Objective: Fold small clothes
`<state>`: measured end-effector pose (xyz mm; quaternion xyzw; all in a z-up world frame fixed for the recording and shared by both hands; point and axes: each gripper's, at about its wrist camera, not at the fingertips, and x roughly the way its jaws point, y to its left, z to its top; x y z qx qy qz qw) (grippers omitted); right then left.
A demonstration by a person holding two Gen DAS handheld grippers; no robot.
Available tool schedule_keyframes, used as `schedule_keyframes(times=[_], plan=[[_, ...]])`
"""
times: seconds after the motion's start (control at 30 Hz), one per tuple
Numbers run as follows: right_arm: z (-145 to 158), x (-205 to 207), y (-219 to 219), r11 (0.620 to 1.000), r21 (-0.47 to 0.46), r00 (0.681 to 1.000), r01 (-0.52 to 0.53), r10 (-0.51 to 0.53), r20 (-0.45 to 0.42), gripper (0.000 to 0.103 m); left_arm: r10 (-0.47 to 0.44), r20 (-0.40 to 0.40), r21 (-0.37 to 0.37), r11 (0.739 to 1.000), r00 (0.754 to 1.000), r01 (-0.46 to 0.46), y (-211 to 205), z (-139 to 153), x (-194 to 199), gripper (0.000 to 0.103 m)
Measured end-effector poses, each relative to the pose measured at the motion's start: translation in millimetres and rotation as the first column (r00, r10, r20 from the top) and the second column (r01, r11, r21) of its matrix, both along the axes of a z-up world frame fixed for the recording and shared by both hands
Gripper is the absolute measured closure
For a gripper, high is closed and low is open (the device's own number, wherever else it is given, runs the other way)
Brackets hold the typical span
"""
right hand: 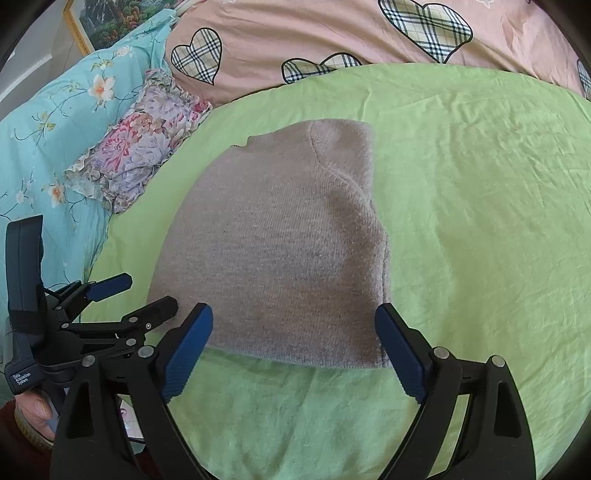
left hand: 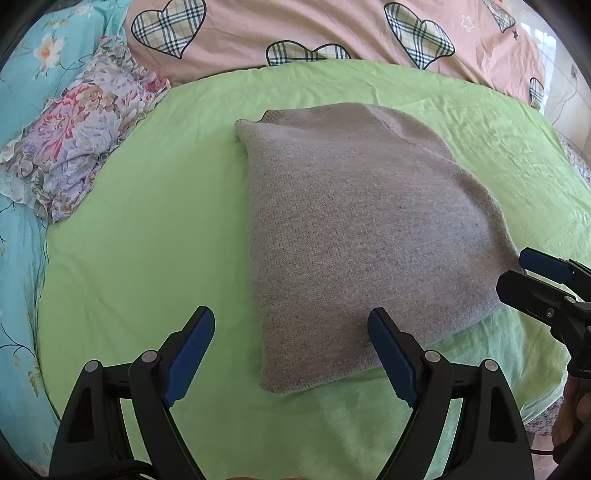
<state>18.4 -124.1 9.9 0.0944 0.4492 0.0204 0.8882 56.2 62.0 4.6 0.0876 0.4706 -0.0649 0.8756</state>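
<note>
Grey knit sweater (left hand: 354, 236) soft, limp, light; grip near-edge corners. Left hand-held gripper (left hand: 291, 354) and right hand-held gripper (right hand: 293, 350) both spread, empty.

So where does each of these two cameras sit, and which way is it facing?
Left wrist: sits on the left gripper, facing forward over the grey knit garment on the green sheet; its own open fingers show, and the right gripper at the right edge.
Right wrist: sits on the right gripper, facing the same garment's near hem; its open fingers show, and the left gripper with a hand at the left.
Shared: garment, sheet, floral cloth, heart-print quilt.
</note>
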Motion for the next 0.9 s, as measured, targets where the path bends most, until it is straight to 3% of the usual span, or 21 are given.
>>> schedule_keyframes(times=[0.9], plan=[[4.7,12.5,5.2,1.000,-0.013,1.000,-0.025,0.025,0.007,0.012,-0.012,0.030,-0.022,1.000,0.999,0.013,-2.4,10.2,0.2,0.015]])
